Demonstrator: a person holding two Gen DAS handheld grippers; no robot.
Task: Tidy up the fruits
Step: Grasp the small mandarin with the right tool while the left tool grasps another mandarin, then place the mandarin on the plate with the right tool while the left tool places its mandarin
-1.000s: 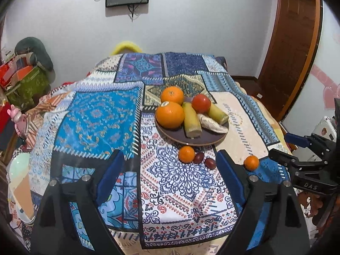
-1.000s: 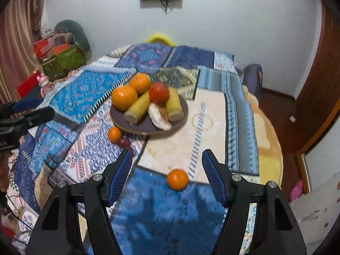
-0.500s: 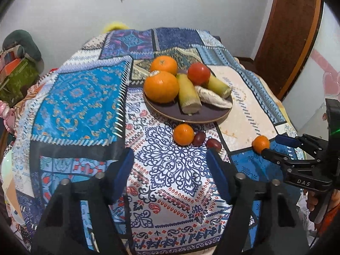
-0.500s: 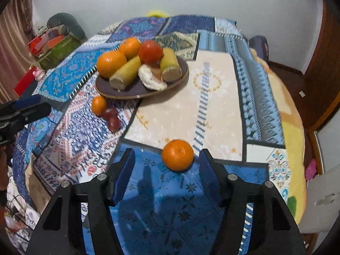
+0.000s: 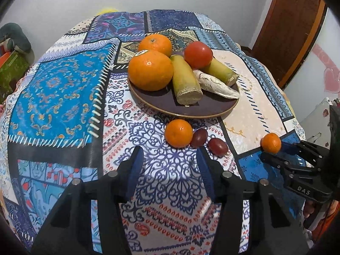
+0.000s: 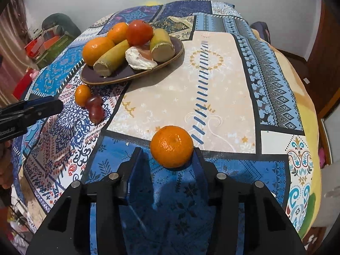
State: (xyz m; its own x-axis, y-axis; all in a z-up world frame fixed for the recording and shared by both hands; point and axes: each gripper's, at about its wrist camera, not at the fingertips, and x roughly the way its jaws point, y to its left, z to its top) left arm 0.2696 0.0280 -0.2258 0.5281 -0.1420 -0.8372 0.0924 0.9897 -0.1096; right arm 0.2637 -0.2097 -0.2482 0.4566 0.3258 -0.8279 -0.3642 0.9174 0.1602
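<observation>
A dark round plate (image 5: 204, 108) holds two big oranges (image 5: 150, 70), a red tomato (image 5: 198, 54), two yellow-green stalk pieces and a pale root. In front of it lie a small mandarin (image 5: 179, 133) and two dark red grapes (image 5: 218, 146). My left gripper (image 5: 169, 159) is open, just short of that mandarin. A second mandarin (image 6: 172, 146) lies alone on the cloth. My right gripper (image 6: 166, 159) is open, its fingertips on either side of this mandarin, not closed on it. The plate also shows in the right wrist view (image 6: 178, 51).
A patchwork blue cloth (image 5: 53, 89) covers the round table. The right gripper appears in the left wrist view (image 5: 297, 159) at the right edge. A wooden door (image 5: 293, 25) stands behind on the right. Bags and clutter (image 6: 46, 40) lie by the left wall.
Both grippers have moved forward and down toward the table. The right gripper's fingers now flank the lone mandarin; the left has come close to the mandarin by the plate.
</observation>
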